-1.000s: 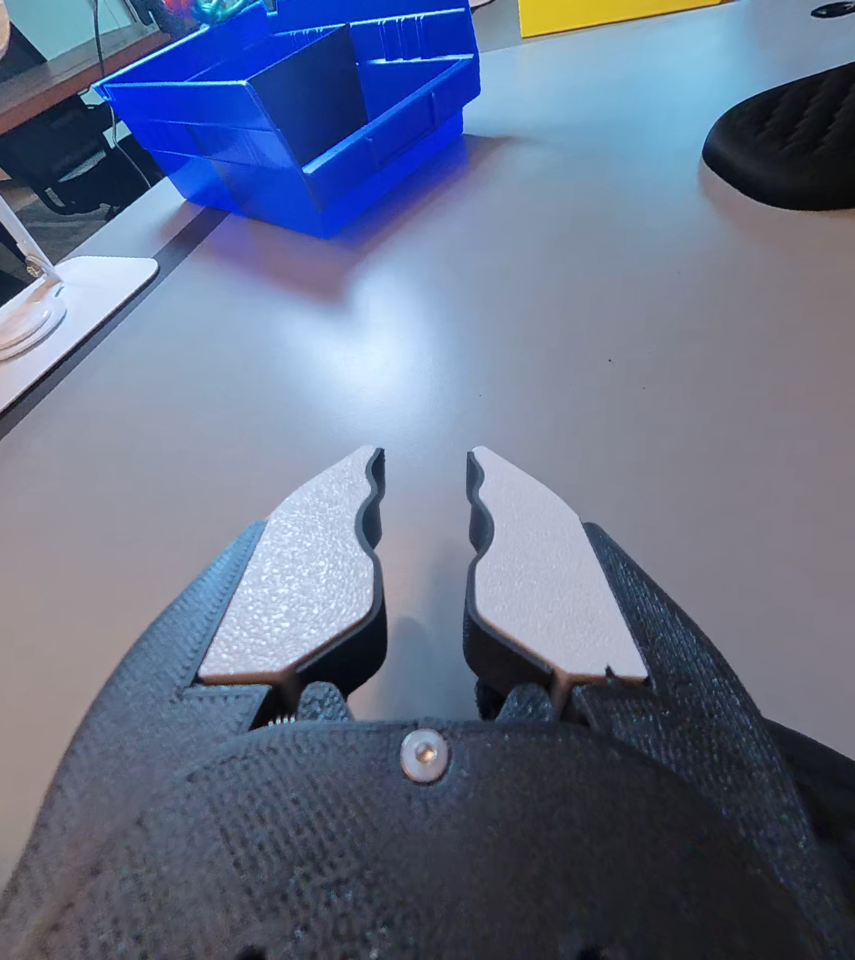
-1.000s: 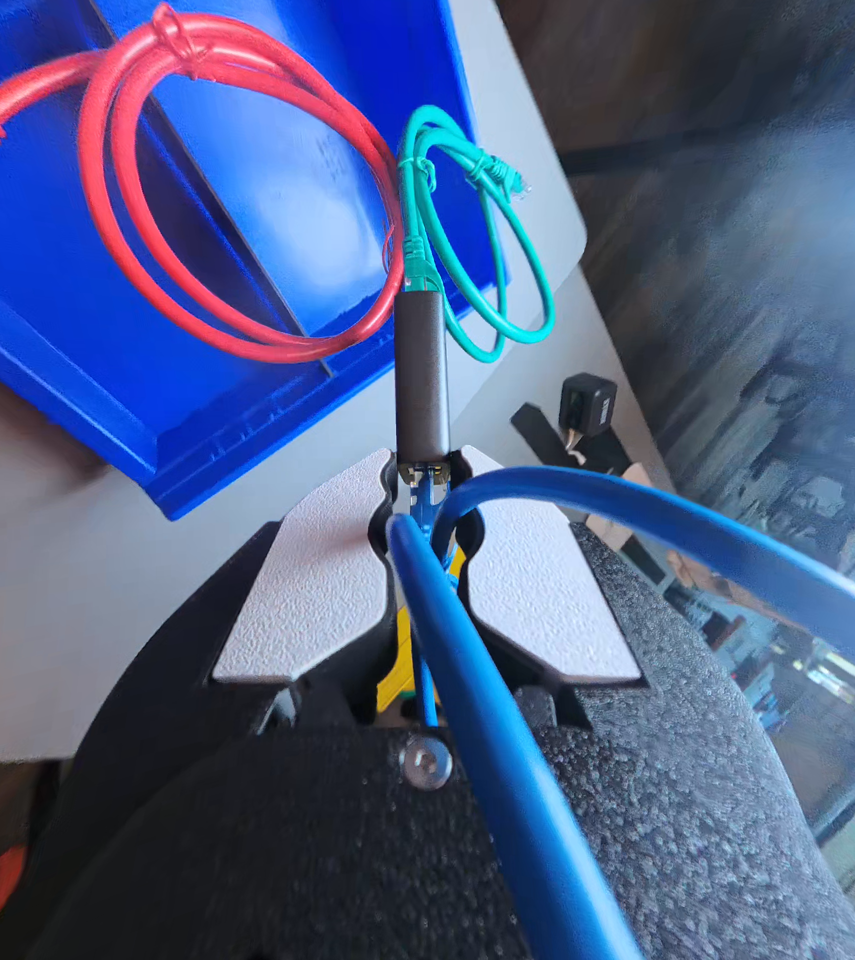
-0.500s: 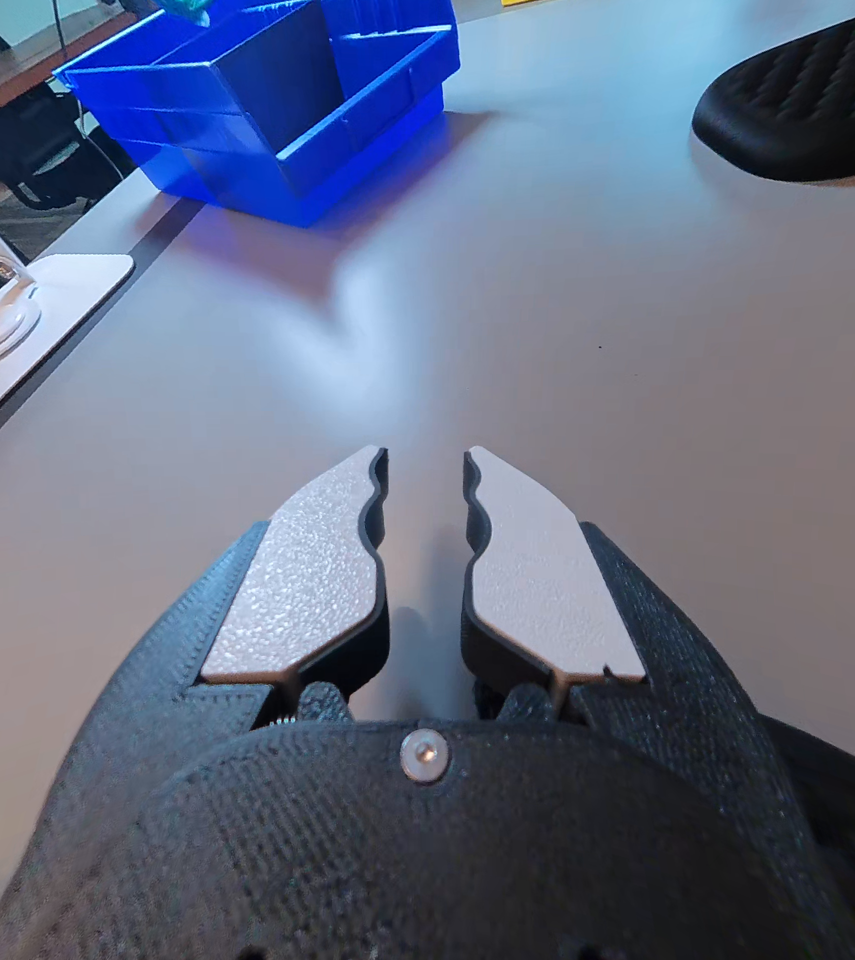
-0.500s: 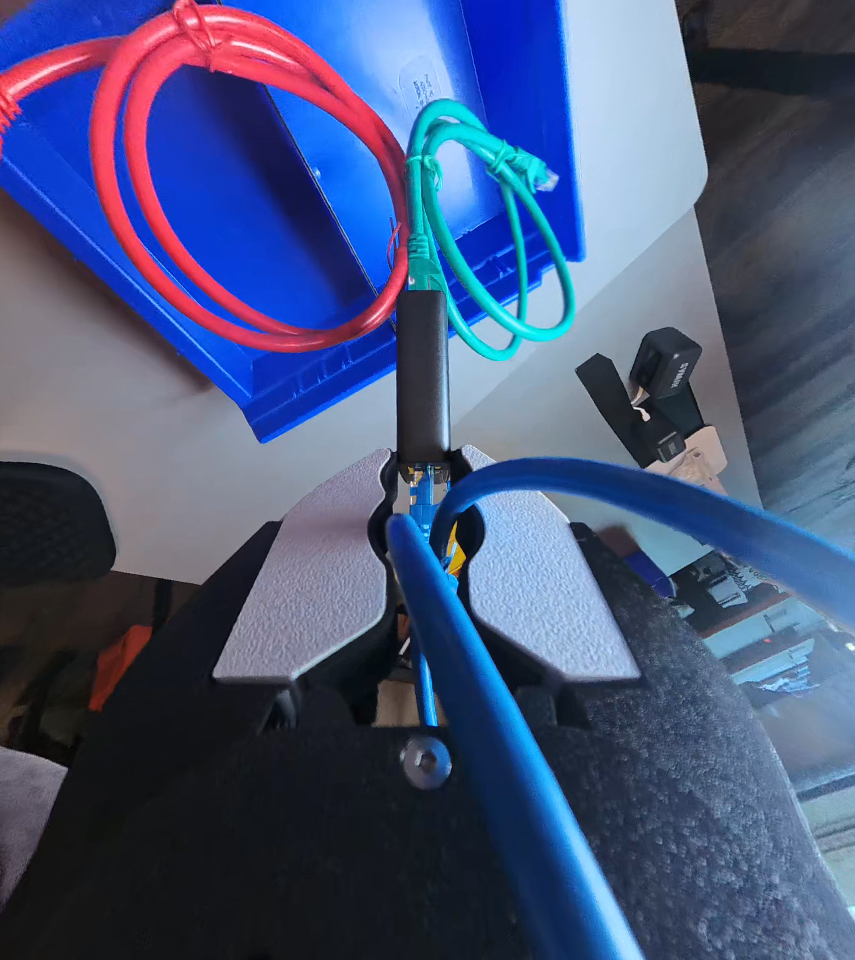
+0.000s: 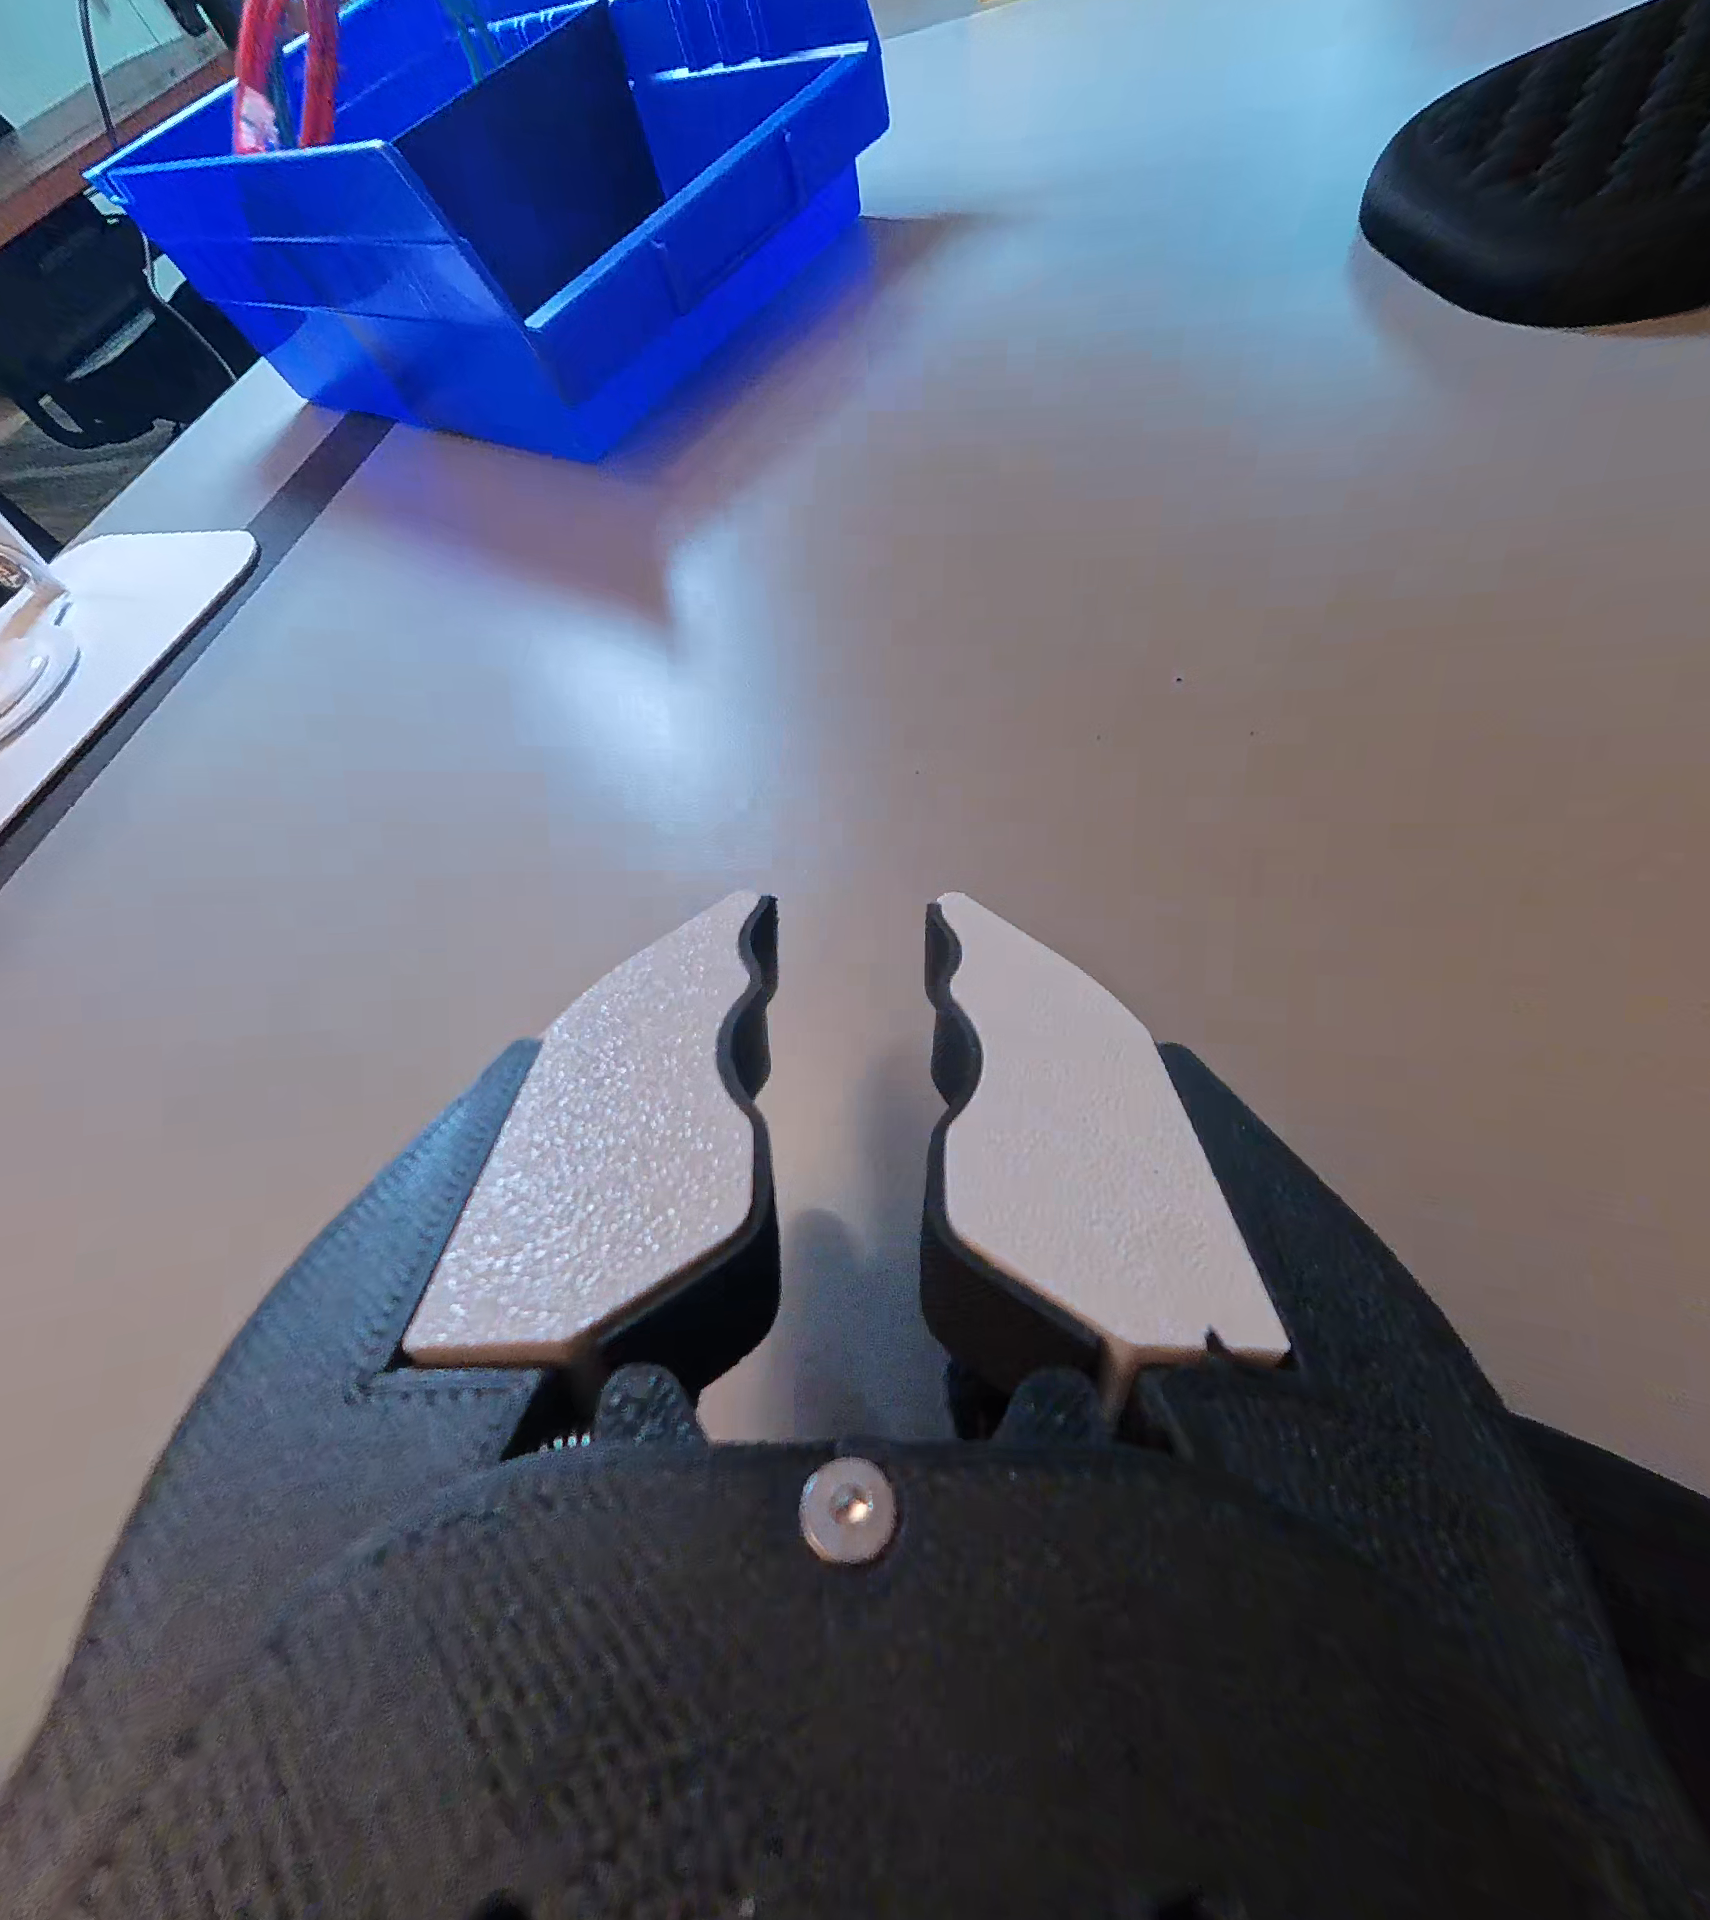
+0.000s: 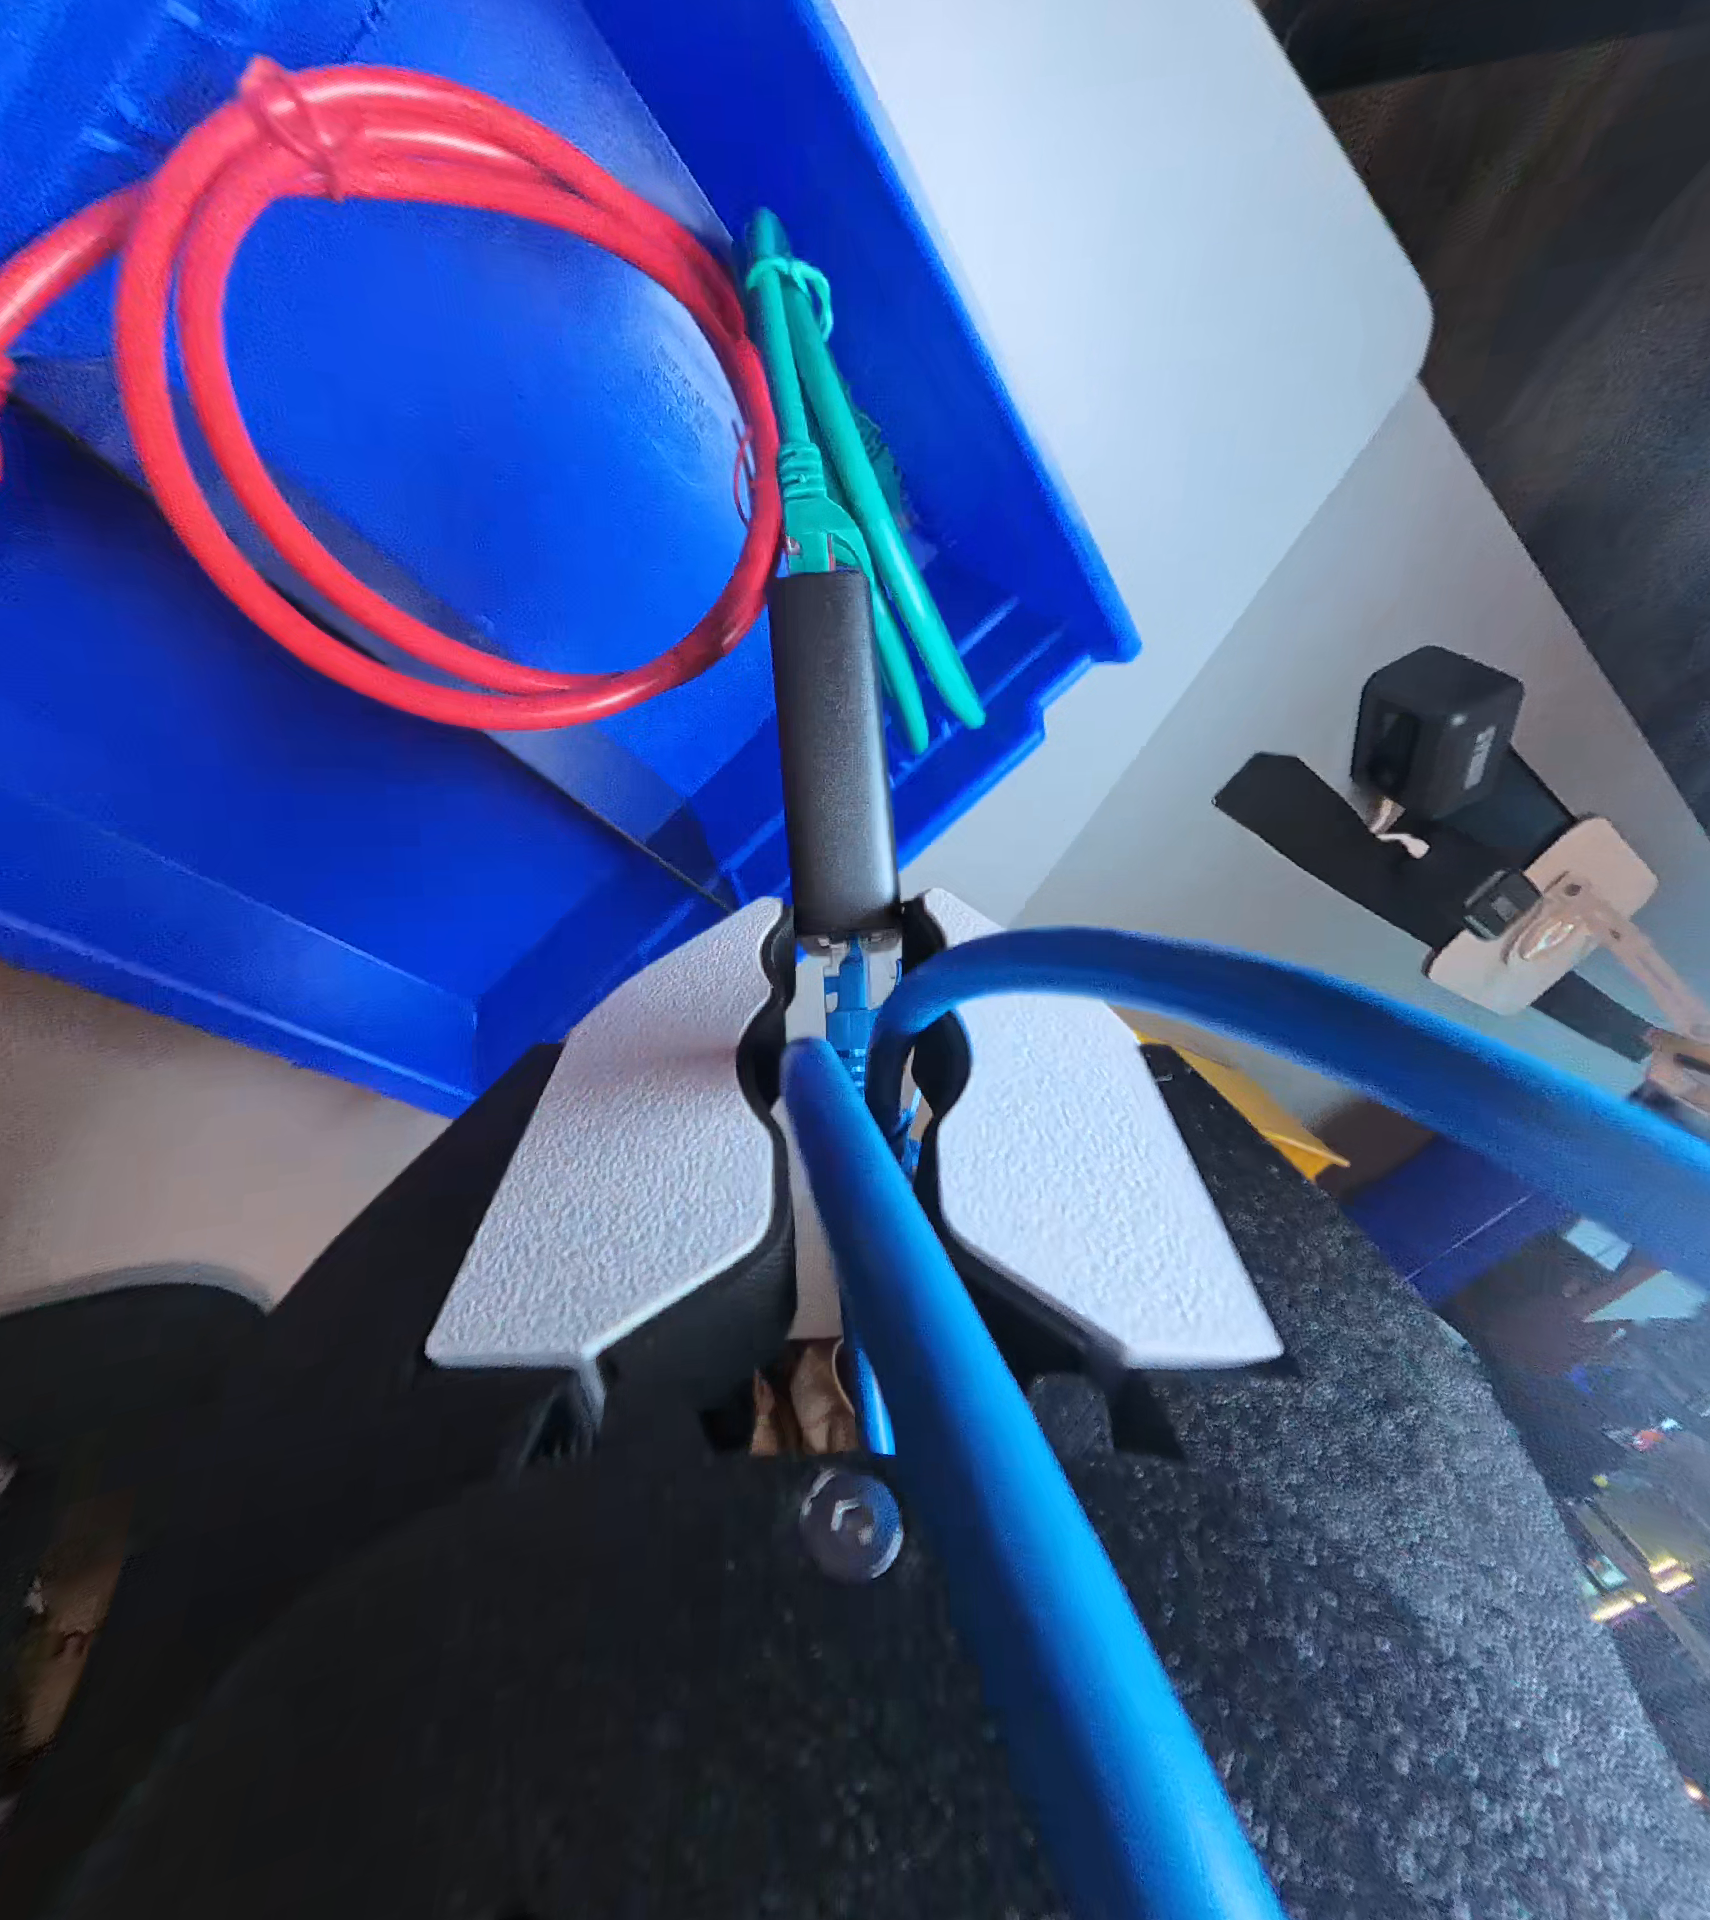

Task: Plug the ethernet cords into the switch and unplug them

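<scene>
My right gripper (image 6: pixel 846 925) is shut on the blue ethernet cord's plug (image 6: pixel 851 997), which is plugged into the near end of a slim black switch (image 6: pixel 835 748). The blue cord (image 6: pixel 1350 1049) loops back over the gripper. A coiled green cord (image 6: pixel 861 499) is plugged into the switch's far end, and a coiled red cord (image 6: pixel 415 416) hangs beside it. All are held above a blue bin (image 6: pixel 155 831). My left gripper (image 5: pixel 851 914) is open and empty, low over the grey table (image 5: pixel 1246 831). The bin (image 5: pixel 477 291) stands far left of it, with the red cord (image 5: pixel 311 73) above.
A black textured pad (image 5: pixel 1609 177) lies at the table's far right. A white lamp base (image 5: pixel 51 675) sits on the neighbouring desk to the left. A black charger (image 6: pixel 1433 738) and a strap lie beyond the table edge near the bin. The tips of one gripper are about 55 centimeters away from the tips of the other.
My right gripper has carried the switch and cords closer over the bin, and the green coil has turned edge-on. The red cord now shows above the bin in the left wrist view.
</scene>
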Demonstrator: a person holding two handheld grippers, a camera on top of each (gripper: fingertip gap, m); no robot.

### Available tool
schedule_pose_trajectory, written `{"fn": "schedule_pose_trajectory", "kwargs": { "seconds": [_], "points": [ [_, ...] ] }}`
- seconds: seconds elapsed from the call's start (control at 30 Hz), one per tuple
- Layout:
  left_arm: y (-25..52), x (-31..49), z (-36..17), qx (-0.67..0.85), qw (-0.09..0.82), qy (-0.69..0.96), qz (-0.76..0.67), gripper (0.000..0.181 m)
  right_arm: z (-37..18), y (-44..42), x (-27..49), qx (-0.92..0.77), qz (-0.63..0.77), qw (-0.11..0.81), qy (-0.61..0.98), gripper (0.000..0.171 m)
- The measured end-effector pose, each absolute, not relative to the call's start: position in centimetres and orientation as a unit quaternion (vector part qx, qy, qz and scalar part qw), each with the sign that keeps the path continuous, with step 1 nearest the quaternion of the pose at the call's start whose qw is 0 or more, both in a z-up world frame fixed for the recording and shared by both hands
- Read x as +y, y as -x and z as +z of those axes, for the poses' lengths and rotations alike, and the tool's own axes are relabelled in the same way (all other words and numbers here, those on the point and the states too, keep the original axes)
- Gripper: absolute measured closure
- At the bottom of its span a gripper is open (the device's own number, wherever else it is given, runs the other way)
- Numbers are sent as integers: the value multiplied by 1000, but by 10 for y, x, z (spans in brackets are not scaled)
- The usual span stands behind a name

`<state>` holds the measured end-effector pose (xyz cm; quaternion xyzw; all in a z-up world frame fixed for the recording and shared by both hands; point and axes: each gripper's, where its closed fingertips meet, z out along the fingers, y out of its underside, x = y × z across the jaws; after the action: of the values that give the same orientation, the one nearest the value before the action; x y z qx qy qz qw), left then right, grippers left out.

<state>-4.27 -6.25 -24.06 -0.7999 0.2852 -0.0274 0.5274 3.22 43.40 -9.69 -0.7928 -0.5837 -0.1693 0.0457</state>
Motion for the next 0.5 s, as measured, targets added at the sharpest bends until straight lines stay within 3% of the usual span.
{"fn": "schedule_pose_trajectory", "kwargs": {
  "seconds": [0.17,0.27,0.33,0.5],
  "points": [
    [42,-63,-241,288,525,800,-30,154,-151,-39,462,-602,-260,76,751,146],
    [41,-63,-242,290,524,800,-30,154,-171,-30,461,-630,-220,113,736,138],
    [41,-63,-242,290,523,801,-30,154,-172,-20,457,-639,-186,155,730,128],
    [41,-62,-244,292,518,803,-28,154,-142,-8,445,-622,-86,240,740,122]
  ]
}}
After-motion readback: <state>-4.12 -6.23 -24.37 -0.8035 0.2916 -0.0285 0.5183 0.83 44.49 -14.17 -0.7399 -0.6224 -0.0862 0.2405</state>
